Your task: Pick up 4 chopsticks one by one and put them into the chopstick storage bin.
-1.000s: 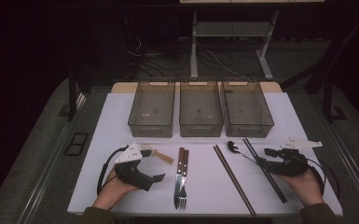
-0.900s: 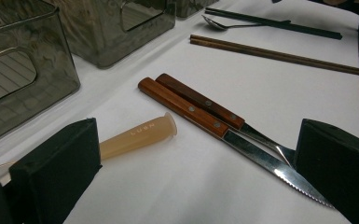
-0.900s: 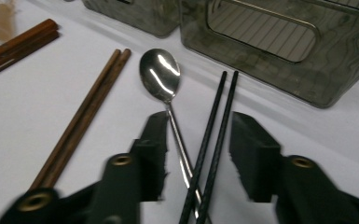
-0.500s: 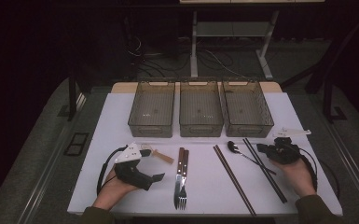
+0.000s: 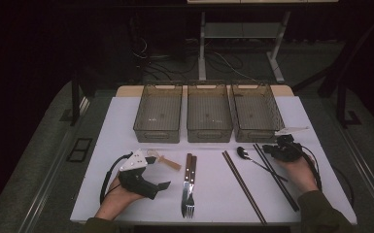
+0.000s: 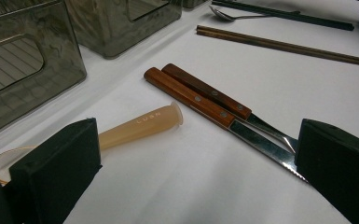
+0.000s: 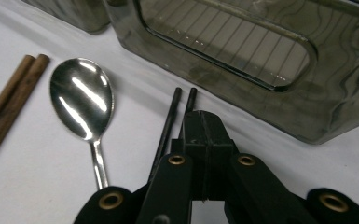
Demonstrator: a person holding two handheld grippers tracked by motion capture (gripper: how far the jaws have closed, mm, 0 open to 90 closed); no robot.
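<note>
My right gripper [image 5: 278,148] [image 7: 203,122] is shut, its jaws pressed together on top of the far ends of two black chopsticks [image 5: 278,178] [image 7: 170,116]; whether one is pinched I cannot tell. A metal spoon [image 5: 253,160] [image 7: 81,100] lies just left of them. My left gripper [image 5: 157,172] [image 6: 193,179] rests open on the white table, nothing between its jaws. Ahead of it lie an amber plastic spoon [image 5: 165,160] [image 6: 140,125] and a wooden-handled knife [image 6: 200,103] and fork [image 5: 189,183].
Three smoky clear bins [image 5: 158,114] [image 5: 209,114] [image 5: 257,112] stand in a row at the back of the white table [image 5: 213,199]. A pair of brown chopsticks [image 5: 244,185] [image 6: 284,45] lies between the fork and the metal spoon.
My right hand has moved forward and left onto the far ends of the black chopsticks, and its jaws have shut. The left hand has stayed put.
</note>
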